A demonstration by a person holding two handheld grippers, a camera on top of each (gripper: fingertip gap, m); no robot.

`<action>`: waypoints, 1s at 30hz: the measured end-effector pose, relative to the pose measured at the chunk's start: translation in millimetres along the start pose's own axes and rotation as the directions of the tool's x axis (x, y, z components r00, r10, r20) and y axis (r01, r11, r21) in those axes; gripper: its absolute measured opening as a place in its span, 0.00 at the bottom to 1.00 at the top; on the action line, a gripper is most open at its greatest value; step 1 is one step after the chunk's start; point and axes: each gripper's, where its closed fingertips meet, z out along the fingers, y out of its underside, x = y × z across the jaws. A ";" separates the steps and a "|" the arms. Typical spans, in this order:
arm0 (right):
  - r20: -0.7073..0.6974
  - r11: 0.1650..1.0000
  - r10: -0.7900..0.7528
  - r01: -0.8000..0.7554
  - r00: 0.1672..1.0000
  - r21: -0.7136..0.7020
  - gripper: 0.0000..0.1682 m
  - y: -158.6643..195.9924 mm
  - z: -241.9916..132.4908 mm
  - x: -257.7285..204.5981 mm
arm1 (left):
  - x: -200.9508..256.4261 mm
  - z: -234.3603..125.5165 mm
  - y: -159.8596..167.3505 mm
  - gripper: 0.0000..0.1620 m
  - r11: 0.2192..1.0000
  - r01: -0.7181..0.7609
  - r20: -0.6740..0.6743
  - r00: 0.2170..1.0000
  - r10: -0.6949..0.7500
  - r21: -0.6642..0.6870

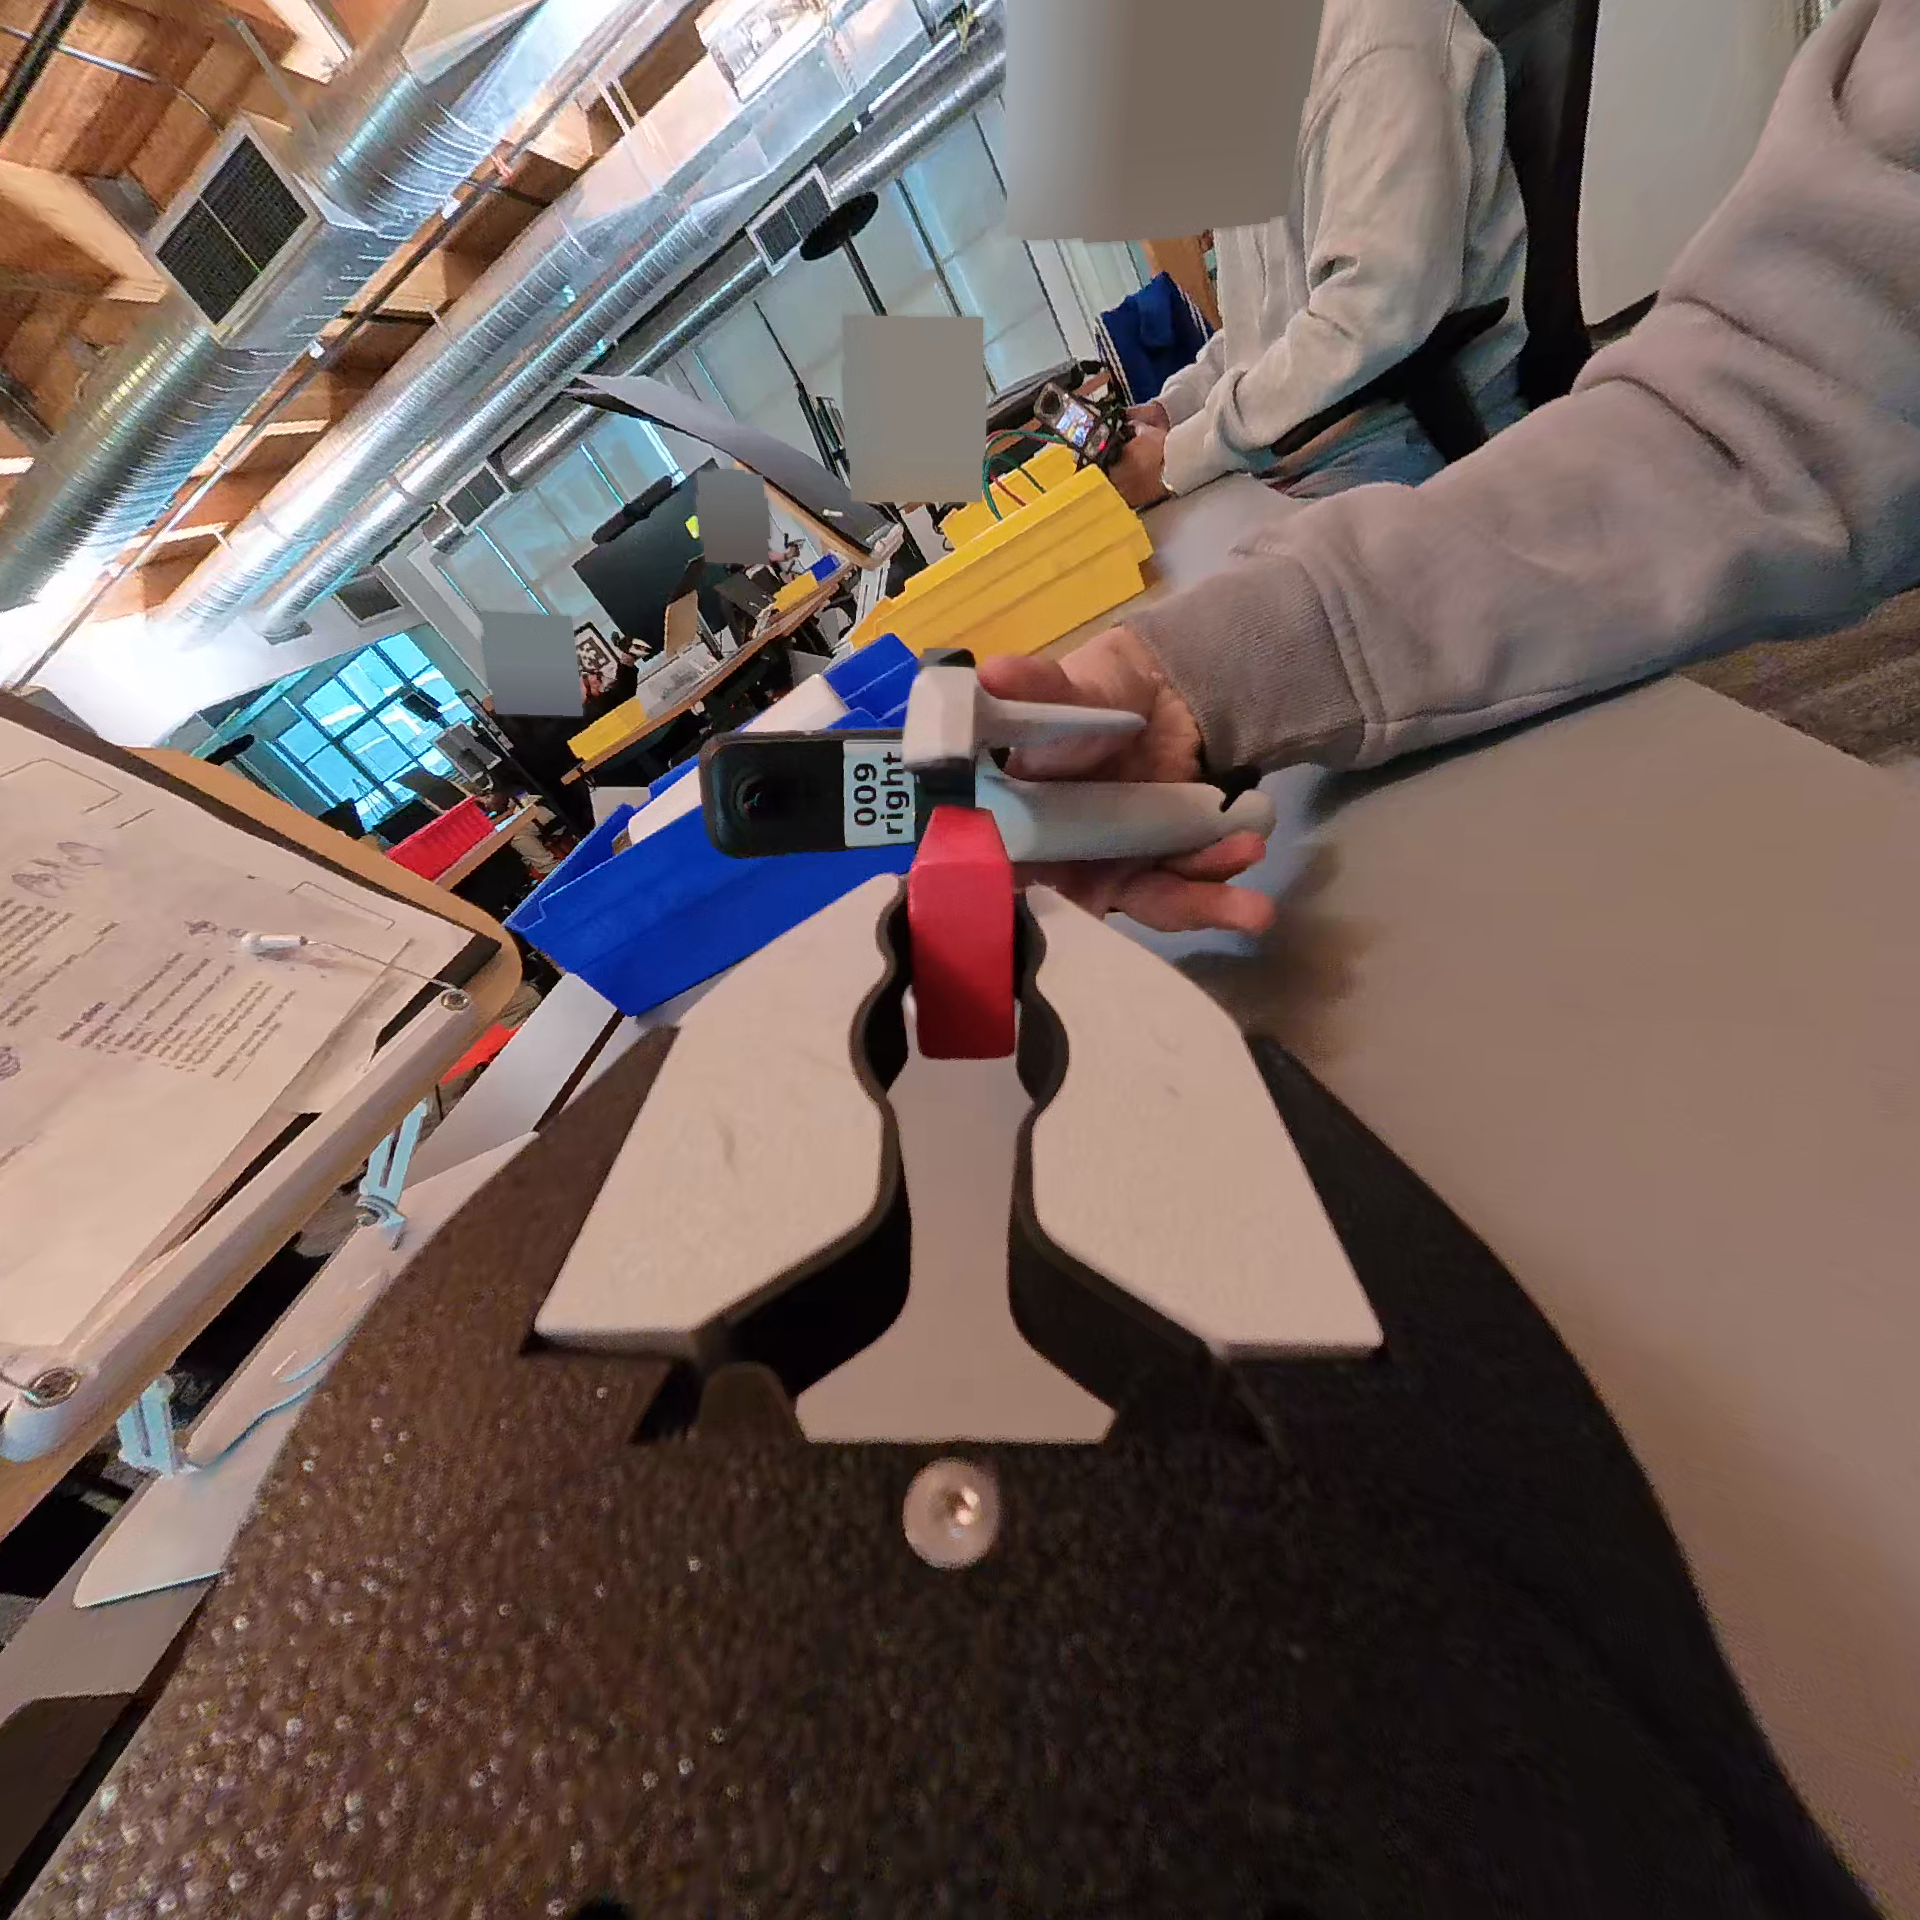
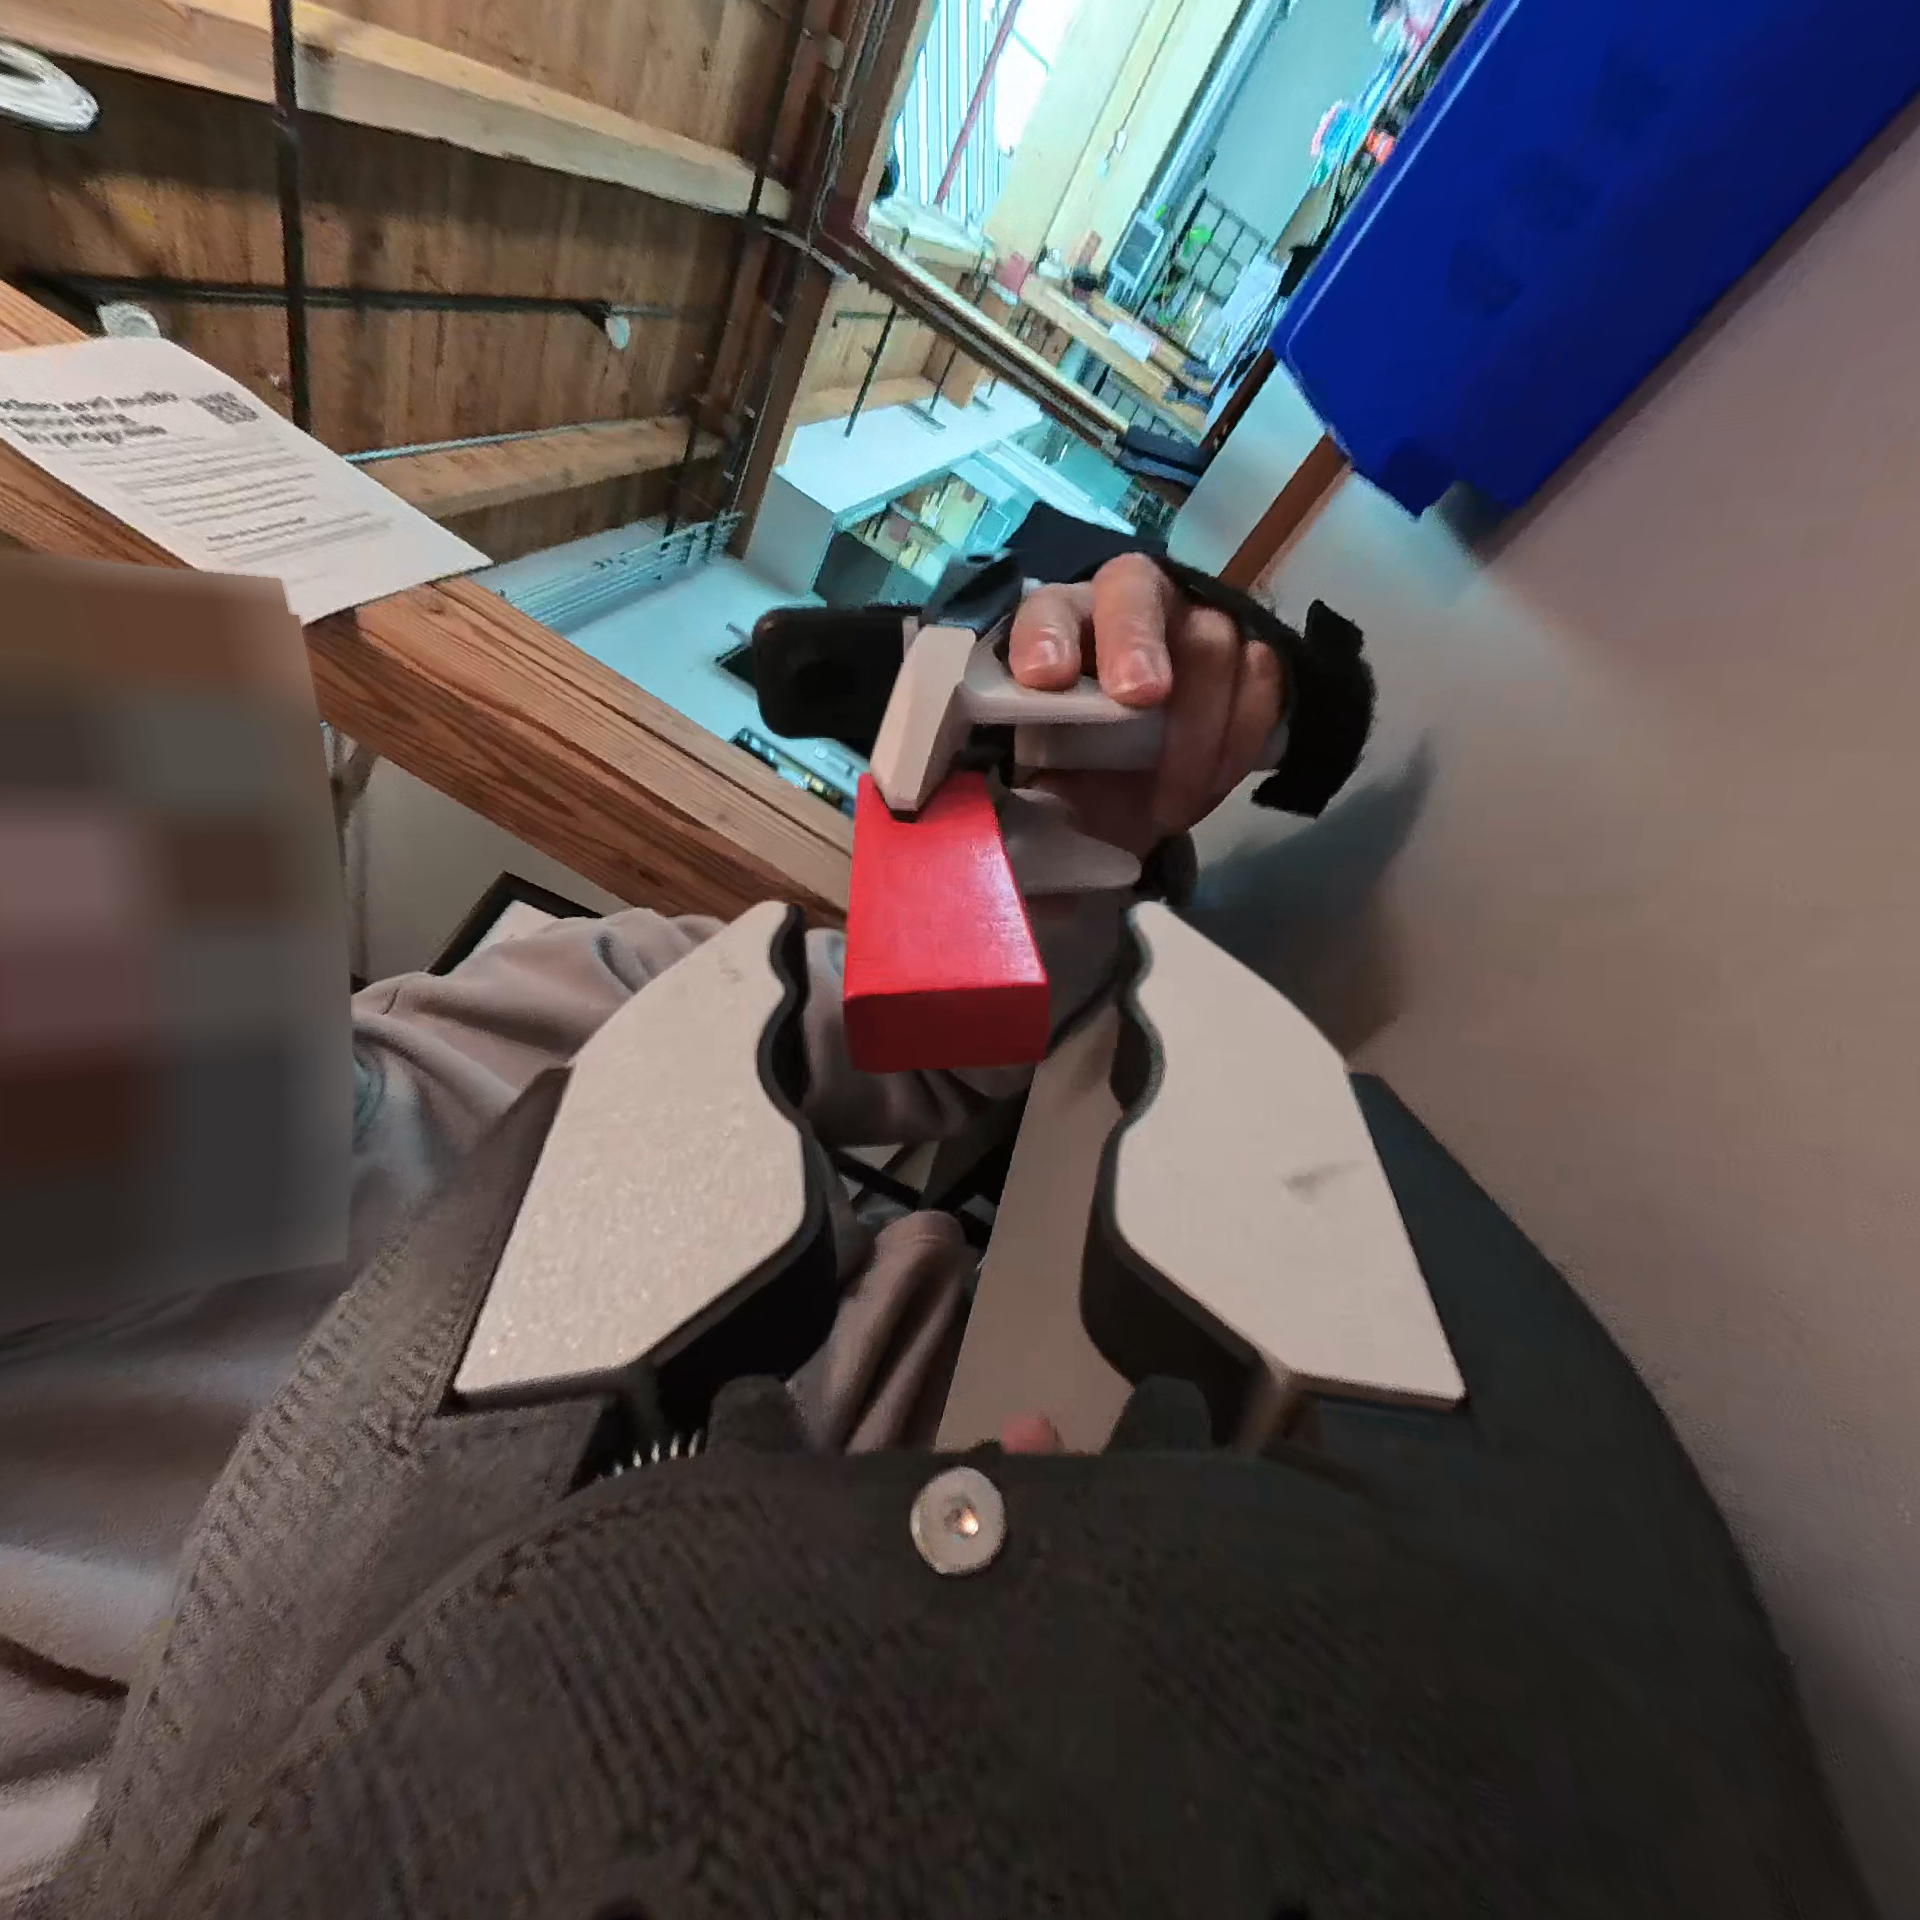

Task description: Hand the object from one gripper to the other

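A red wooden block (image 1: 961,935) is clamped between the fingertips of my left gripper (image 1: 958,914), held above the grey table. In the right wrist view the same block (image 2: 940,935) points toward the camera, and the left gripper (image 2: 914,727) grips its far end. My right gripper (image 2: 961,925) is open. Its two fingers flank the near end of the block with a small gap on each side. The right gripper also shows in the left wrist view (image 1: 935,748), held by a hand just beyond the block.
A grey table (image 1: 1558,1039) lies to the right. A blue bin (image 1: 675,914) and yellow bins (image 1: 1018,582) stand beyond the grippers. A tilted board with a paper sheet (image 1: 208,987) is at the left. A seated person in grey (image 1: 1351,312) is at the back right. My left and right fingertips are right by each other.
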 end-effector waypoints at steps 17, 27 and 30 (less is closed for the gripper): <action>-0.298 0.565 -0.811 0.808 0.505 -0.169 0.21 -26.1 -9.4 -5.3 | -34.3 -8.5 14.6 0.40 0.650 0.759 0.004 0.650 -0.760 0.033; -0.182 -0.027 -0.974 0.873 -0.132 -0.487 0.21 -12.4 -2.0 13.3 | -8.9 -6.2 31.8 0.14 0.127 0.980 -0.179 0.098 -0.979 -0.155; -0.197 -0.011 -0.970 0.833 -0.144 -0.554 0.21 -14.6 -7.2 25.4 | -14.1 -7.4 32.8 0.11 0.174 0.978 -0.164 0.155 -0.974 -0.114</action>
